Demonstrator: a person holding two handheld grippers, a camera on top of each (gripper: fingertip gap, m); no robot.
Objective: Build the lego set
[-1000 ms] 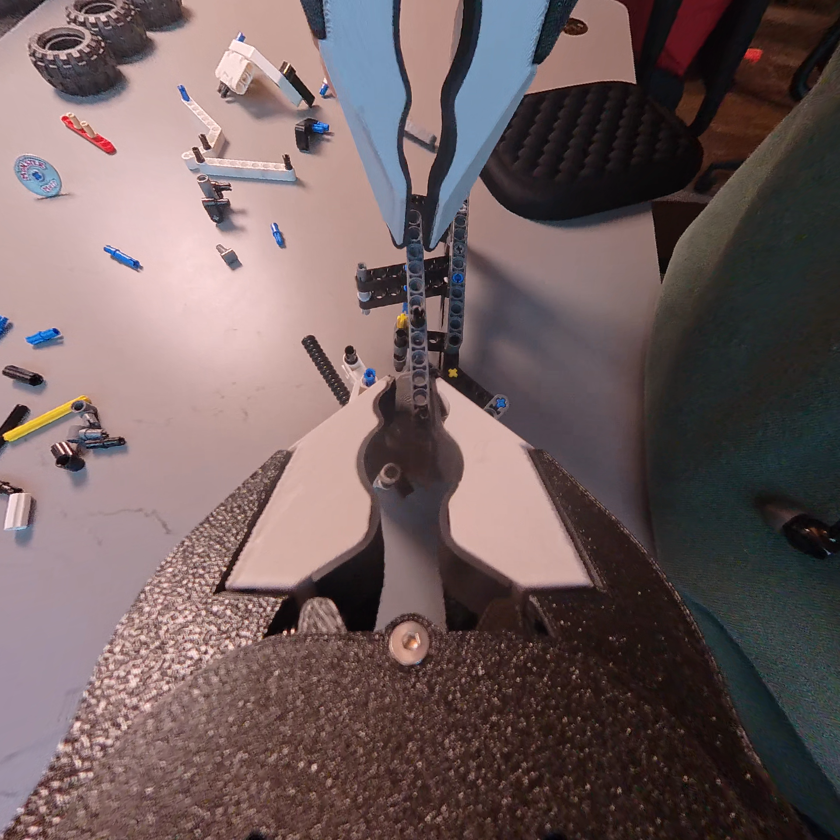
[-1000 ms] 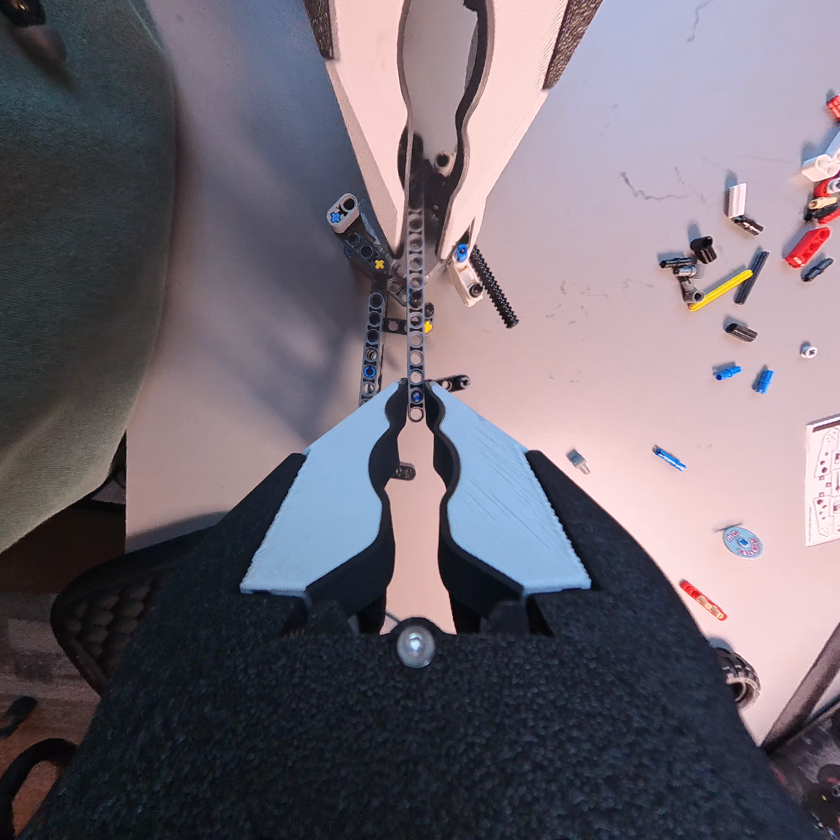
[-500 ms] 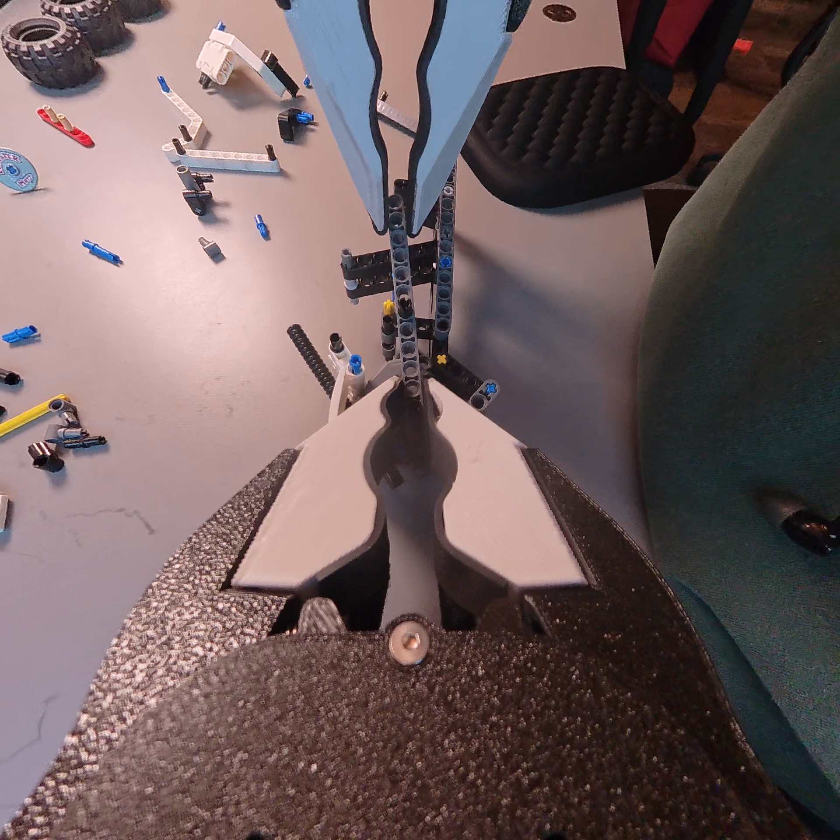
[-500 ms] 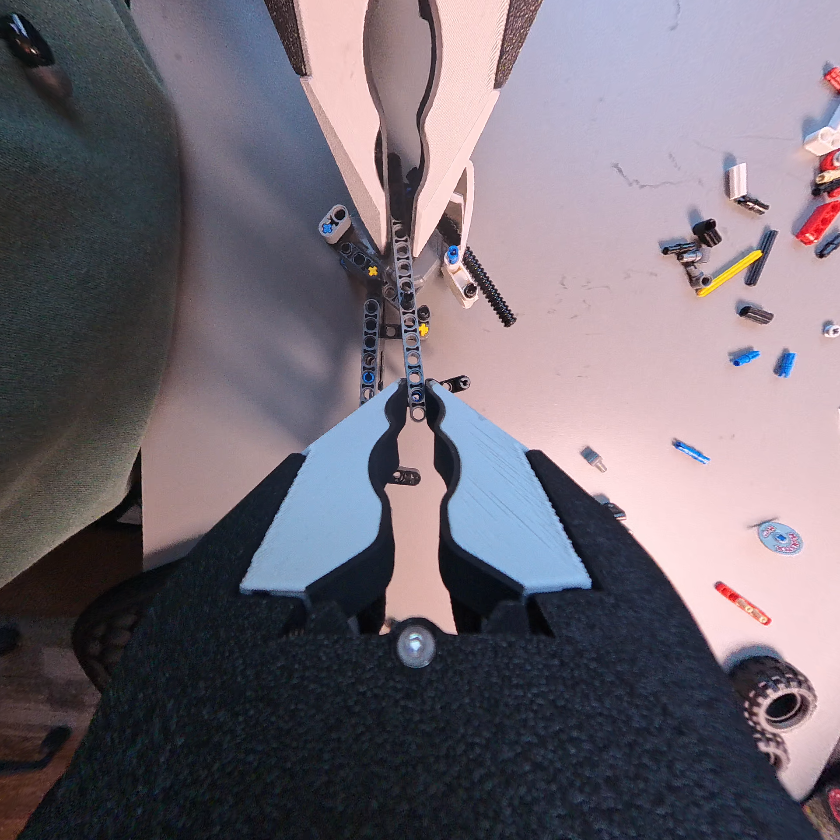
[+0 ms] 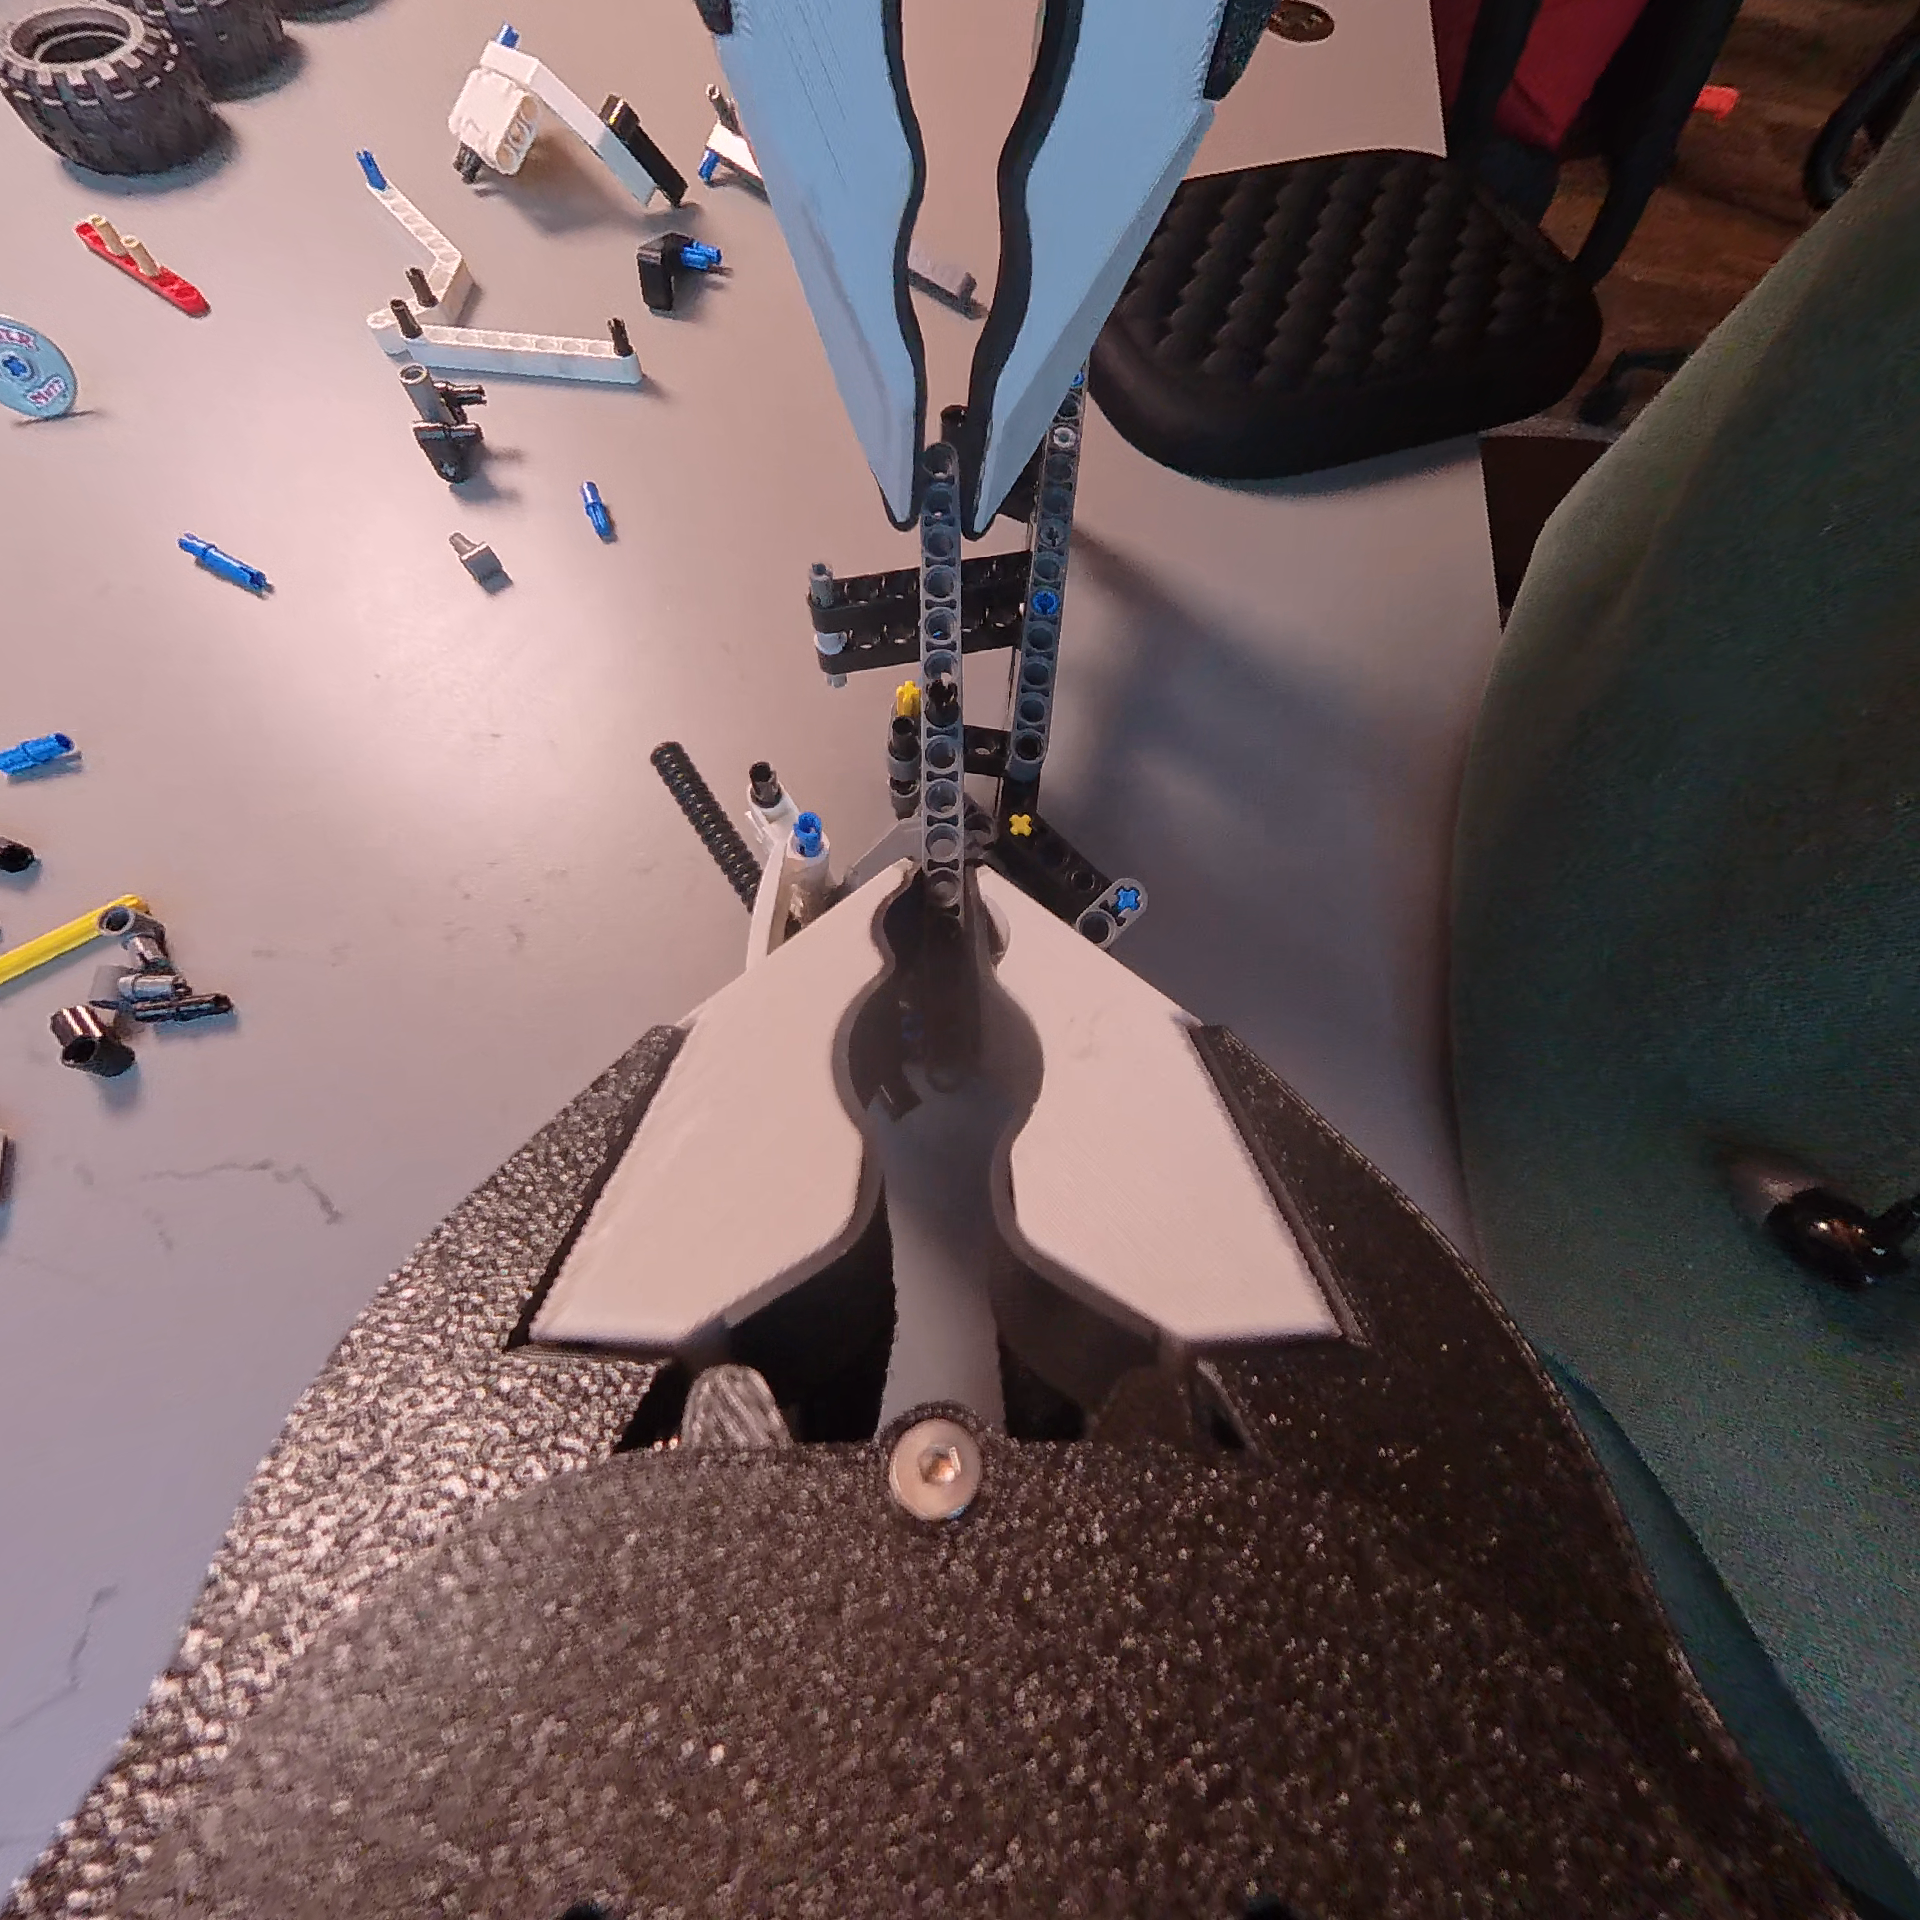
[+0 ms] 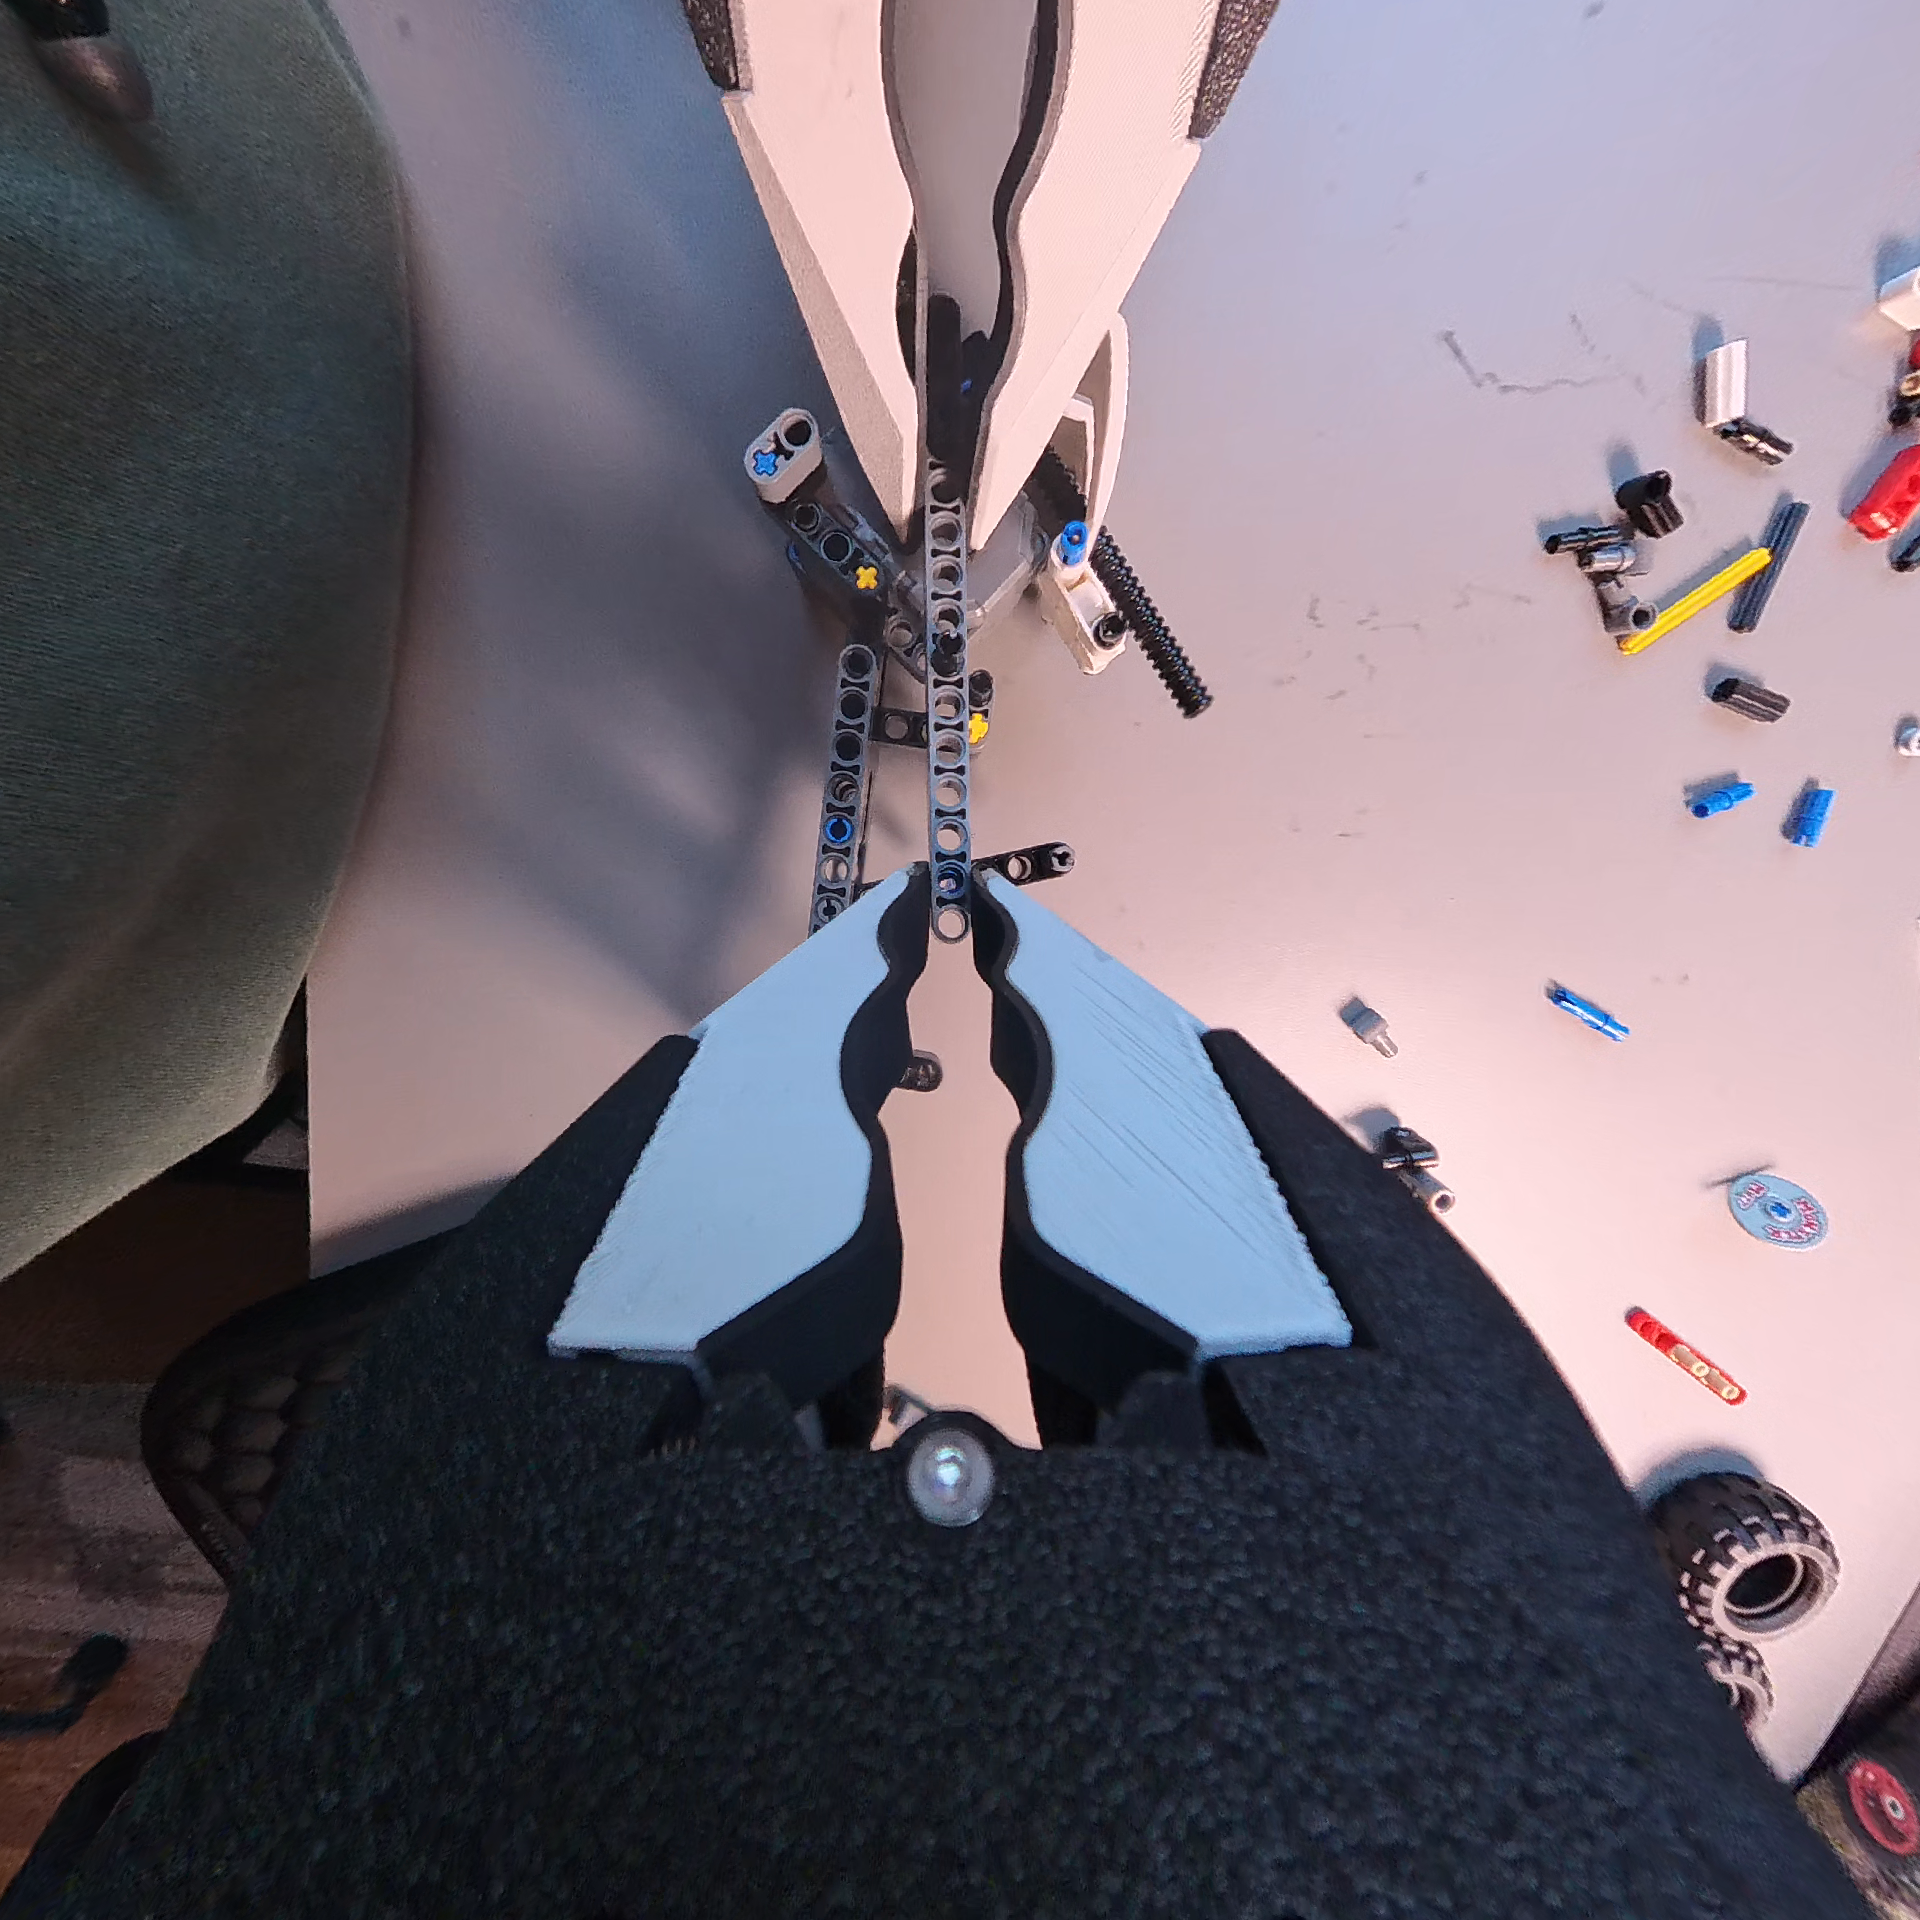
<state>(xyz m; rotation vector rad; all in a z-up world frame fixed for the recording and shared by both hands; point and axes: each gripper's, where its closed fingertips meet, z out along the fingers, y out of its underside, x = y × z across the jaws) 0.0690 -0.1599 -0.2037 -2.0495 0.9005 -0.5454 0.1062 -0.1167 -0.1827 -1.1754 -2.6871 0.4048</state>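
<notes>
Left tongs [image 5: 943, 894] pinching the near end of the long grey holed beam [image 5: 941, 675], fingers [image 5: 769, 1091] closed tight on it. Beam part of the lego frame [image 5: 914, 623], held over the grey table [image 5: 416, 727] close to its edge. Just beyond the left tongs, left of the beam: a white piece with a blue pin [image 5: 795, 847] and a black ribbed rod [image 5: 707, 821], both joined to the frame's near end. Right of the beam there: a black beam with a yellow cross and a blue cross at its tip [image 5: 1070, 873]. Farther along, a second grey beam [image 5: 1044, 623] parallel to the first on its right, tied to it by black cross-beams [image 5: 883, 613]. At the beam's far end, right tongs [image 5: 948, 499] clamped on it from the opposite side, tips pressed onto the beam's sides.

From the right wrist view, the same: right tongs [image 6: 948, 896] gripping the beam's end [image 6: 948, 727], left tongs [image 6: 948, 488] closed on the other end.

Left of the beam and well apart, loose parts on the table: yellow axle [image 5: 62, 940], blue pins [image 5: 223, 563], white angled beam [image 5: 499, 343]. Farther still, a red beam [image 5: 140, 265], a round blue disc [image 5: 31, 366] and black tyres [image 5: 104, 99]. Right of the beam, a green chair [image 5: 1714, 831]; beyond the table edge, a black chair seat [image 5: 1340, 312].
</notes>
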